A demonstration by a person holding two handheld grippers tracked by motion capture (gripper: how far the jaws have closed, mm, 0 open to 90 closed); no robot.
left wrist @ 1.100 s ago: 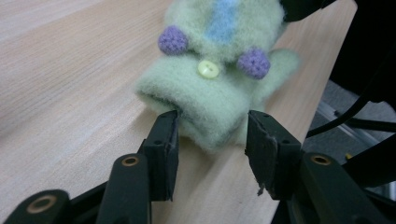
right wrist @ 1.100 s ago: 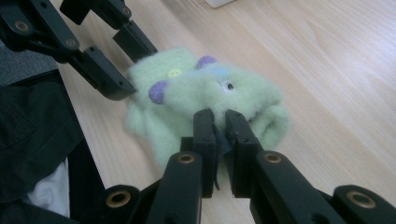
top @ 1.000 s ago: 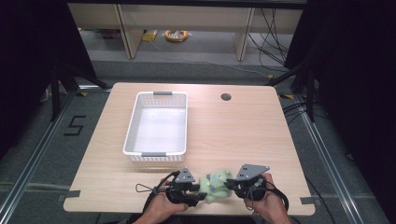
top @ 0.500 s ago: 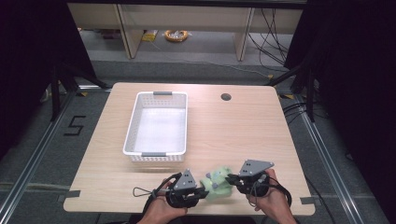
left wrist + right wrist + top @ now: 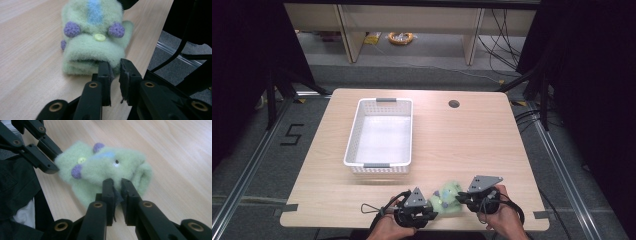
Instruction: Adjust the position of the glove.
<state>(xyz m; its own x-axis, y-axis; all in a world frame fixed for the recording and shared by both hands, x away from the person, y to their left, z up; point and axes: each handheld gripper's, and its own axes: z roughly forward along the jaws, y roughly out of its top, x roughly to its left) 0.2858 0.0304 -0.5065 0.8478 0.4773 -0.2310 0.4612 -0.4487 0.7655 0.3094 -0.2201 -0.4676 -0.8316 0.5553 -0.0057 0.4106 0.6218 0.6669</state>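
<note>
A pale green woolly mitten [image 5: 446,197] with purple dots, a blue stripe and a small button lies flat at the table's front edge. My left gripper [image 5: 432,207] reaches it from the left, and its nearly closed jaws pinch the near hem [image 5: 95,62]. From the right, my right gripper [image 5: 460,198] has its jaws pressed together on the mitten's folded edge [image 5: 110,167]. In the left gripper view the pinch point [image 5: 114,67] sits at the mitten's lower right corner. In the right gripper view the pinch point [image 5: 117,185] sits low on the mitten's front.
A white plastic basket [image 5: 379,165] with nothing in it stands on the left half of the wooden table [image 5: 462,145]. A round cable hole [image 5: 454,104] sits at the back right. The table's front edge runs just beneath both hands.
The right gripper has shifted slightly to the right and the left one a little toward the front edge. The mitten now lies lower and flatter between them.
</note>
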